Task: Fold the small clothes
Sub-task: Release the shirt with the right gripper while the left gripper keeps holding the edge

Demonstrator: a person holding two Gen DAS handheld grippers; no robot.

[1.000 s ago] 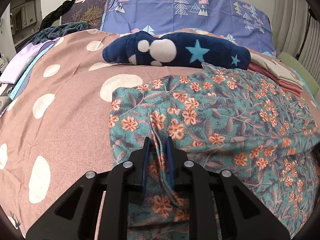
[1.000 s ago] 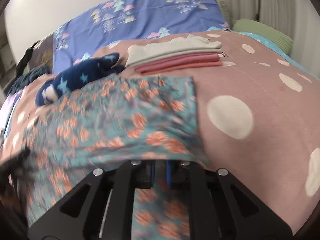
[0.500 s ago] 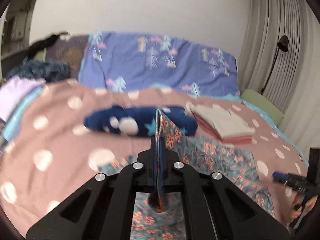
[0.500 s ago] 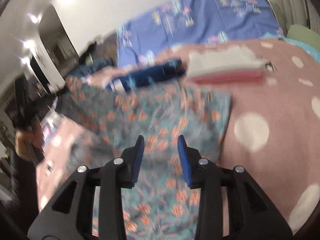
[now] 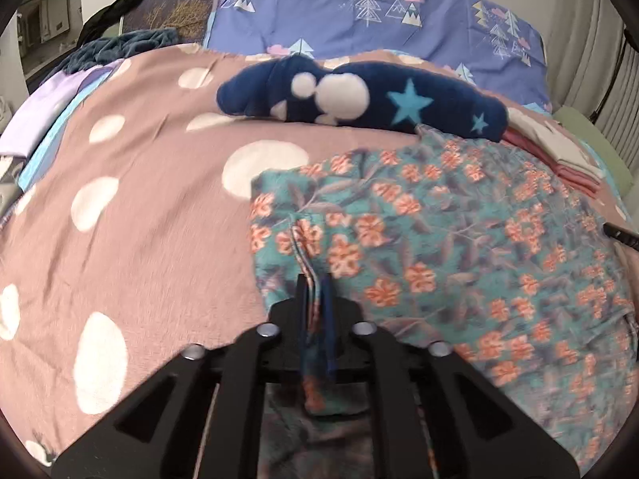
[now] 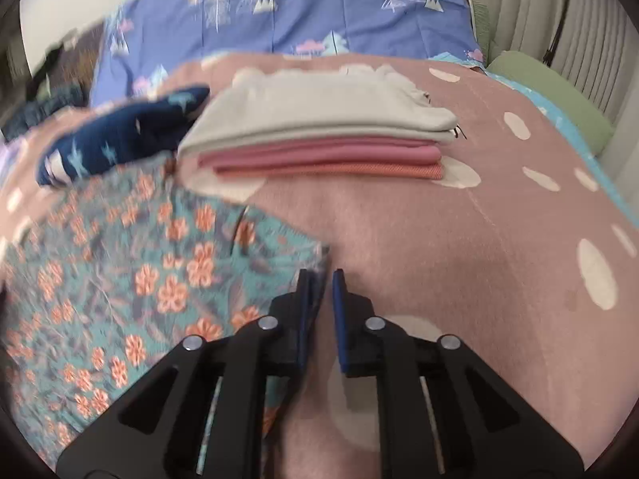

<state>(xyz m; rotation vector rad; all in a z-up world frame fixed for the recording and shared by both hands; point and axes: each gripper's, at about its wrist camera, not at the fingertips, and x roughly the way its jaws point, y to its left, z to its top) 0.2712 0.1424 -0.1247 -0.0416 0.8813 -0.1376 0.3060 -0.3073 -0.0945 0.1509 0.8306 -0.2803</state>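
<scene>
**Floral garment spread on the bed, one fold pinched**

On the bed, whose pink spread carries pale dots, the floral garment lies open across the middle and reaches toward the near edge. It is teal with orange flowers. Along the head of the bed a blue cover with a tree print runs from side to side. Just in front of it sits a navy fleece piece with stars, which touches the garment's far edge. Beside the fleece, toward the bed's right edge, a folded stack rests apart from the garment, with a grey piece on top and pink and orange pieces under it.

The left tool pinches a raised fold near the garment's left edge. Its jaws have just been easing apart, with the cloth between them. The right tool hangs at the garment's right corner. Its jaws have just been closing and stand drawn together to a thin slit. The corner lies against the left finger, and whether it is caught cannot be told.
</scene>
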